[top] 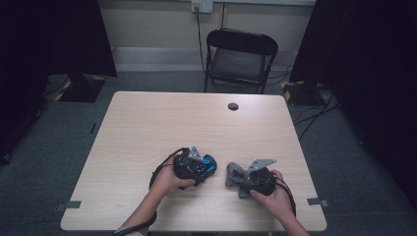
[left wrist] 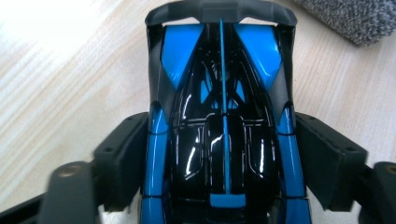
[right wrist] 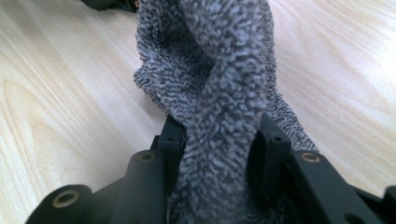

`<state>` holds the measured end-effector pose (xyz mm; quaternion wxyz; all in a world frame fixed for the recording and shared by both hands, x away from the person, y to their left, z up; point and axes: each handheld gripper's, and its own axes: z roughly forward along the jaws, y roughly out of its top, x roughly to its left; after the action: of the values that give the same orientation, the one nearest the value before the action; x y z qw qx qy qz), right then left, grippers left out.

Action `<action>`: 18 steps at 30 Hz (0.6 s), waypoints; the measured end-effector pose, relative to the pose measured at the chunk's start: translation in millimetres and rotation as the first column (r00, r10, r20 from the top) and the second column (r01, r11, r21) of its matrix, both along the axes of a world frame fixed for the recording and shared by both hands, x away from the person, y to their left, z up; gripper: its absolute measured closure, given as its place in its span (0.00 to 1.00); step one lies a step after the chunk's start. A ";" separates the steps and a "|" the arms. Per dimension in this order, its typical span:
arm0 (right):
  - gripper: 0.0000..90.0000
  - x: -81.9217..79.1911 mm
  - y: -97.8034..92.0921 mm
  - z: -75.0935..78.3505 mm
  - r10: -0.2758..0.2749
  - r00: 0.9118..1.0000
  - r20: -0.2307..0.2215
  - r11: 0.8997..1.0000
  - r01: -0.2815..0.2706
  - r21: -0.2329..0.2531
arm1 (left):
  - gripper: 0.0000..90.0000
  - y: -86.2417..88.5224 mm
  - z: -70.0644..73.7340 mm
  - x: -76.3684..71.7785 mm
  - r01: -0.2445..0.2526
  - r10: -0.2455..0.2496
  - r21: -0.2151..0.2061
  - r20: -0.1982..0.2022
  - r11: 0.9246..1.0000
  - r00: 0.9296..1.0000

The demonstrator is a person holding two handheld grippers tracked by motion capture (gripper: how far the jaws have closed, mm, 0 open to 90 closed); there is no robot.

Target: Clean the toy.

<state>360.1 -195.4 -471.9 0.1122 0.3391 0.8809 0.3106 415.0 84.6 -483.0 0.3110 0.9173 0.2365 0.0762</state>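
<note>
A glossy blue and black toy car (left wrist: 223, 116) sits between the jaws of my left gripper (left wrist: 224, 158), which is shut on its sides; its dark rear wing points away from me. From above, the toy car (top: 205, 164) and left gripper (top: 196, 166) rest near the table's front middle. My right gripper (right wrist: 217, 135) is shut on a grey terry cloth (right wrist: 219, 70), bunched and folded up between the jaws. In the high view the grey cloth (top: 234, 174) lies just right of the car, with the right gripper (top: 246, 178) behind it. A corner of the cloth (left wrist: 355, 18) shows beyond the car.
The light wooden table (top: 147, 128) has a round cable hole (top: 233, 106) near its far edge. A black folding chair (top: 239, 59) stands beyond the table. Dark curtains and stands flank both sides, with cables on the floor at right.
</note>
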 end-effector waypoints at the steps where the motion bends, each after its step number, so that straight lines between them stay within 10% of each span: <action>1: 0.70 -0.1 0.1 0.0 -0.001 1.000 0.001 1.000 0.001 -0.002 | 0.28 0.0 0.3 0.4 0.004 -0.004 0.004 -0.002 1.000 1.000; 18: 0.72 0.1 -2.1 -0.9 -0.007 1.000 0.003 1.000 0.007 0.018 | 0.30 4.7 9.3 0.7 -0.049 0.047 -0.039 -0.034 0.998 0.998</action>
<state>360.2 -197.6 -472.9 0.1117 0.3427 0.8766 0.3187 415.7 89.3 -473.8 0.3235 0.9061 0.2651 0.0636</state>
